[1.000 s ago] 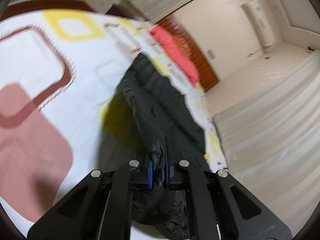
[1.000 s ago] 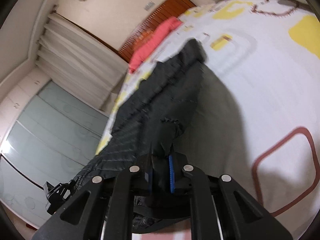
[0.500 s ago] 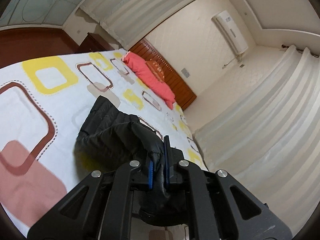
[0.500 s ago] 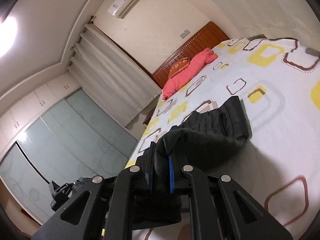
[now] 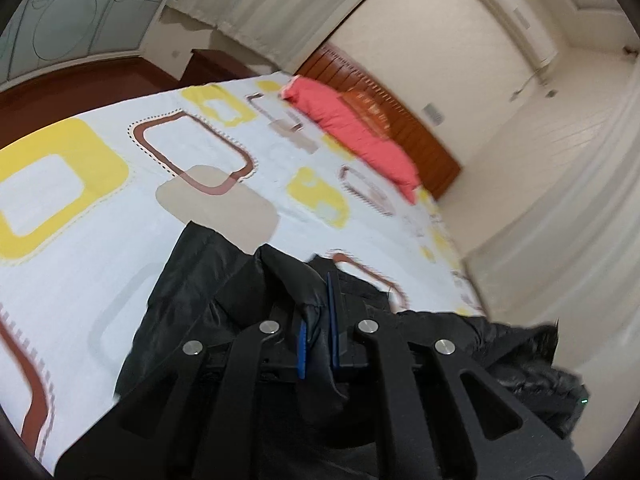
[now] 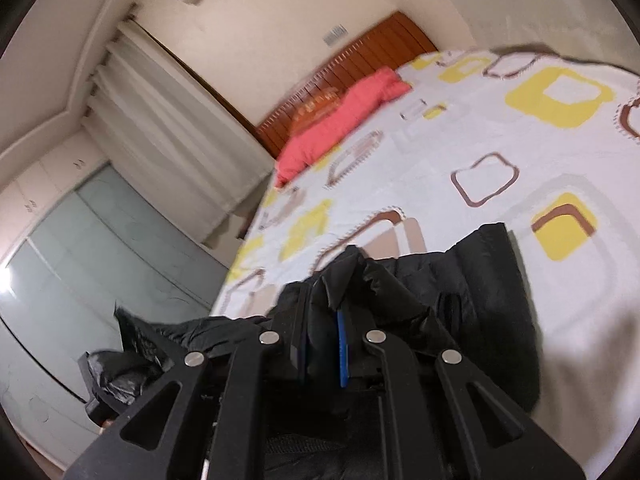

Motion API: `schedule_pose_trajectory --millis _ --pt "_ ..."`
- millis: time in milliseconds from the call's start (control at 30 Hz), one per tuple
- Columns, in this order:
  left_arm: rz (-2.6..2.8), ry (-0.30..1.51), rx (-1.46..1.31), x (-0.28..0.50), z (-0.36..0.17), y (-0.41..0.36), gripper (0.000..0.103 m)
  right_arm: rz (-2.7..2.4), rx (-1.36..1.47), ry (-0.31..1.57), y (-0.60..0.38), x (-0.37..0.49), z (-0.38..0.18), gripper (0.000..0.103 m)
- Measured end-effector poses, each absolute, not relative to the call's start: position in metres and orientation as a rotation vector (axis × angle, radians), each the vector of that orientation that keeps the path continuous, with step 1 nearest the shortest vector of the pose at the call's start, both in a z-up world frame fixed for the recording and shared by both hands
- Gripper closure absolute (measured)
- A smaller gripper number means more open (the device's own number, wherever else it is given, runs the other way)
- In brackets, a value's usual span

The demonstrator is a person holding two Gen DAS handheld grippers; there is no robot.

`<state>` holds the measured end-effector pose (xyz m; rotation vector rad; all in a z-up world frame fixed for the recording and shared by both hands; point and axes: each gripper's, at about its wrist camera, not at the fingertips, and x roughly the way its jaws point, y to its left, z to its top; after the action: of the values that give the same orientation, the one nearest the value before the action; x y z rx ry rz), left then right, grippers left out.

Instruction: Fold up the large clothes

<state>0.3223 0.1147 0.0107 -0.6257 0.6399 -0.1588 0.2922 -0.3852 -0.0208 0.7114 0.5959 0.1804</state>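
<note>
A black quilted puffer jacket (image 5: 200,292) lies bunched on the bed (image 5: 80,248), its far part flat on the patterned sheet. My left gripper (image 5: 318,312) is shut on a pinch of the jacket's black fabric, which bulges up between the blue pads. In the right wrist view the same jacket (image 6: 488,292) spreads to the right, and my right gripper (image 6: 324,320) is shut on another fold of it. More of the jacket hangs off toward the bed's edge (image 6: 132,356). The fingertips are mostly hidden by cloth.
The bed carries a white sheet with yellow and brown squares. A coral pillow (image 5: 352,128) lies against the wooden headboard (image 5: 400,116). Curtains (image 6: 168,128), glass wardrobe doors (image 6: 100,248) and a wall air conditioner (image 5: 516,16) surround the bed.
Both grippers have pulled back and risen with the jacket, dragging it from a long stretched shape into a bunched, folded heap nearer to me; more of the sheet and room shows.
</note>
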Motion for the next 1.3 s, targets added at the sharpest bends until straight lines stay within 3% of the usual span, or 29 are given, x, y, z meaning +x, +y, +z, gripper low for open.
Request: schedule_pose_trajectory --millis 233,433,600,633,667,733,767,800,833,1000,1300 --pt "-0.04 0.768 -0.553 0.401 -0.06 0.105 0.095 0.065 0.698 0.742 -0.391 0.362 -0.088 0.092" --pt "-0.001 0.801 -0.498 0.424 -0.094 0.105 0.095 0.041 0.723 0.761 -0.396 0.379 -0.117 0.09" --pt "-0.009 0.796 -0.448 0.423 -0.087 0.1 0.092 0.071 0.746 0.737 -0.399 0.37 -0.109 0.078" --pt "-0.018 0.797 -0.447 0.423 -0.085 0.1 0.091 0.082 0.758 0.727 -0.4 0.368 -0.105 0.069" --pt "-0.03 0.795 -0.454 0.421 -0.081 0.102 0.087 0.091 0.769 0.711 -0.401 0.364 -0.101 0.054" --pt "-0.064 0.779 -0.504 0.414 -0.07 0.107 0.078 0.08 0.77 0.656 -0.405 0.352 -0.089 0.036" --pt "-0.093 0.77 -0.552 0.41 -0.064 0.112 0.063 0.073 0.76 0.623 -0.407 0.344 -0.08 0.033" --pt "-0.111 0.764 -0.578 0.408 -0.06 0.115 0.027 0.074 0.756 0.613 -0.408 0.34 -0.075 0.033" --pt "-0.122 0.735 -0.617 0.402 -0.052 0.121 0.015 0.071 0.75 0.601 -0.409 0.333 -0.069 0.033" --pt "-0.144 0.628 -0.686 0.367 -0.028 0.135 0.011 0.05 0.677 0.62 -0.394 0.312 -0.062 0.033" --pt "-0.079 0.765 -0.487 0.4 -0.051 0.102 0.015 0.043 0.345 0.765 -0.311 0.372 -0.065 0.034"
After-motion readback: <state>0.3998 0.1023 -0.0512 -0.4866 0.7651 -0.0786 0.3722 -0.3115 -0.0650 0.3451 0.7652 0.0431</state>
